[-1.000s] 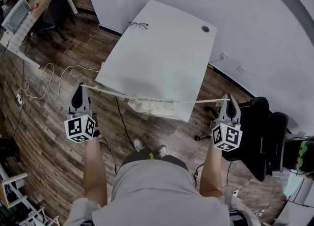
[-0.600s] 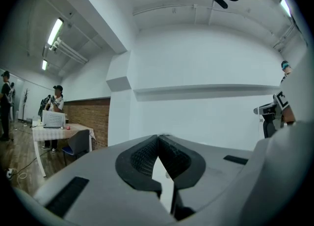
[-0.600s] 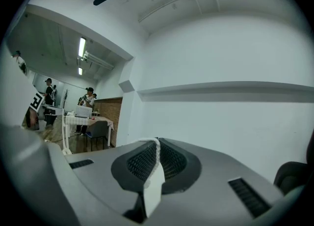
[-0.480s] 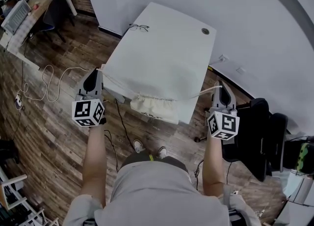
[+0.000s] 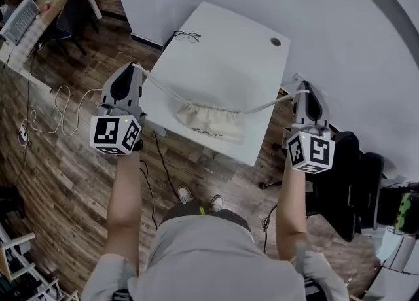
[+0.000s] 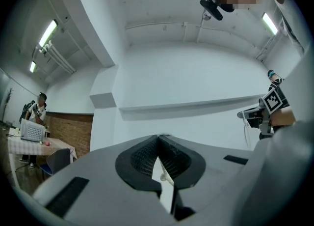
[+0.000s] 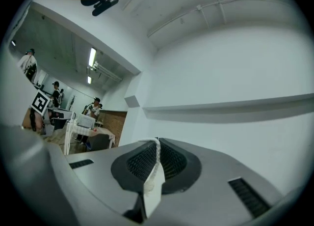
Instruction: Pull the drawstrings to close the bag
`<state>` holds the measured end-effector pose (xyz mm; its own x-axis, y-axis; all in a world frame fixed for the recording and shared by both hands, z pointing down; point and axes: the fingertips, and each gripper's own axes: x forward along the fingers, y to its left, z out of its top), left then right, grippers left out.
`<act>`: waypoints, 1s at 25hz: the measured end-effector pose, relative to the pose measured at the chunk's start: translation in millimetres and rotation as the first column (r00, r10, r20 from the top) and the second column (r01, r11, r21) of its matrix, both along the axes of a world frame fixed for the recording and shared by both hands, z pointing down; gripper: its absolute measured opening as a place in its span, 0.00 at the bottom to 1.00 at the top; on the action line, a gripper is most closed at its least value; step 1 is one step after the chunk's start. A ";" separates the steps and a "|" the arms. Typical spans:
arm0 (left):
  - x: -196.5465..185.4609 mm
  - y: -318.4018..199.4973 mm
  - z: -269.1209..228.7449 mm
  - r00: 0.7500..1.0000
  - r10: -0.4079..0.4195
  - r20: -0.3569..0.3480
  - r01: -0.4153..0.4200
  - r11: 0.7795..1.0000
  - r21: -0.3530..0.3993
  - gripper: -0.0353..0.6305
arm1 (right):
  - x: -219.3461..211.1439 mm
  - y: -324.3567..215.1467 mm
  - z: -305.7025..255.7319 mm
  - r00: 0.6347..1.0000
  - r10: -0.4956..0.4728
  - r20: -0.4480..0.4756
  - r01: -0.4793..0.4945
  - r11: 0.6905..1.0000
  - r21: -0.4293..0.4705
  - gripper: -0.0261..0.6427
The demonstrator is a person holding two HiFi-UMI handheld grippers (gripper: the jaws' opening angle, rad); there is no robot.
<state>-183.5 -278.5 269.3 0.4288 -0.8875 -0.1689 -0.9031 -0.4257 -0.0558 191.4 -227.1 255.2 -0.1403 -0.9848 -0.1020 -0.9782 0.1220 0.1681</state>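
Pinching one drawstring (image 5: 159,86) tight in the left gripper's (image 5: 135,67) jaws, the other drawstring (image 5: 265,105) in the right gripper's (image 5: 303,87) jaws, beyond the tabletop's (image 5: 229,44) side edges. Stretching both from the gathered bag (image 5: 211,122) near the front edge.

Left tool (image 5: 135,66), right tool (image 5: 303,86): matching grey shells.
Each carries a black-and-white marker cube (image 5: 116,135); grey shorts (image 5: 209,254) and pale shoes (image 5: 186,192) down below.

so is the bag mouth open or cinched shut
Looks cinched: the bag has its top edge bunched into tight gathers, with drawstrings running out each side.
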 end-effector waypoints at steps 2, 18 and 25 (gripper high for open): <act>-0.2 2.7 -15.0 1.000 0.008 -0.006 -0.008 0.999 0.034 0.08 | 0.7 4.4 -20.9 1.000 -0.003 0.008 0.003 0.998 0.063 0.09; -19.0 43.1 55.4 1.000 -0.025 -0.007 0.024 0.996 -0.088 0.08 | 10.5 43.9 60.6 0.997 0.047 0.068 -0.039 0.994 -0.106 0.09; -24.1 70.7 73.3 0.996 -0.055 -0.064 0.046 0.990 -0.136 0.08 | 21.7 69.7 77.2 0.994 0.066 0.089 -0.052 0.988 -0.145 0.09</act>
